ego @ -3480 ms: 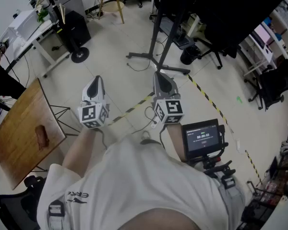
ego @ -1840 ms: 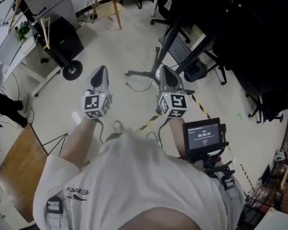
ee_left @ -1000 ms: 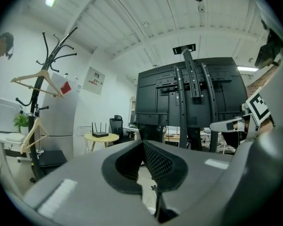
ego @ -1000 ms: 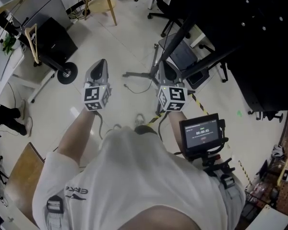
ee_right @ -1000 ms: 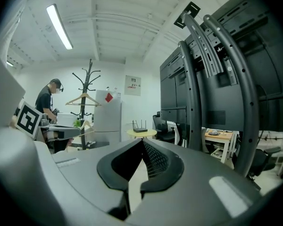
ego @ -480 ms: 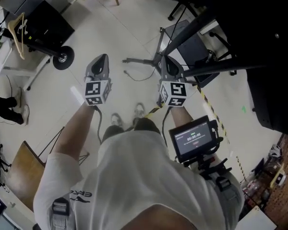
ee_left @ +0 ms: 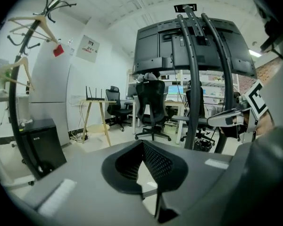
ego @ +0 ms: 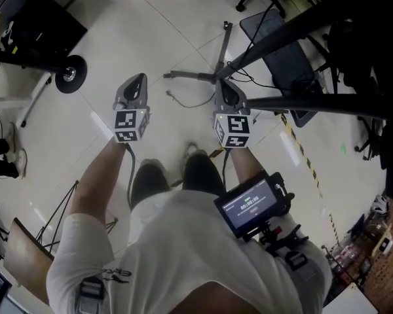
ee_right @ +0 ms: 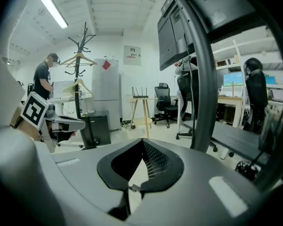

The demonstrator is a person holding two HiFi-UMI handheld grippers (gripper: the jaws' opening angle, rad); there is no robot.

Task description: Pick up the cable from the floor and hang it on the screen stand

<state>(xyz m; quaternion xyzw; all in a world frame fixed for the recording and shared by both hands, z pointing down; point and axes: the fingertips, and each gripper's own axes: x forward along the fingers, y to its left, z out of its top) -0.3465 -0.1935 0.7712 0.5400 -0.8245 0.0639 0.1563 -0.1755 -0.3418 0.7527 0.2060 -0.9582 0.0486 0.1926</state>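
A thin dark cable lies curled on the pale floor, between and just ahead of my two grippers. The screen stand's black legs spread on the floor right behind it, and its pole slants up to the dark screen at the upper right. My left gripper is shut and empty, to the left of the cable. The right gripper is also shut and empty, close to the stand's foot. In the left gripper view the stand's poles and the screen rise ahead. The pole fills the right side of the right gripper view.
A coat rack's wheeled base and a black box stand at the left. Yellow-black tape runs across the floor at the right. A dark flat case lies beside the stand. Office chairs and a round wooden table stand farther back.
Both grippers have sunk toward the floor together and stayed shut. The view has dropped with them, so the stand's foot and the cable now lie closer ahead.
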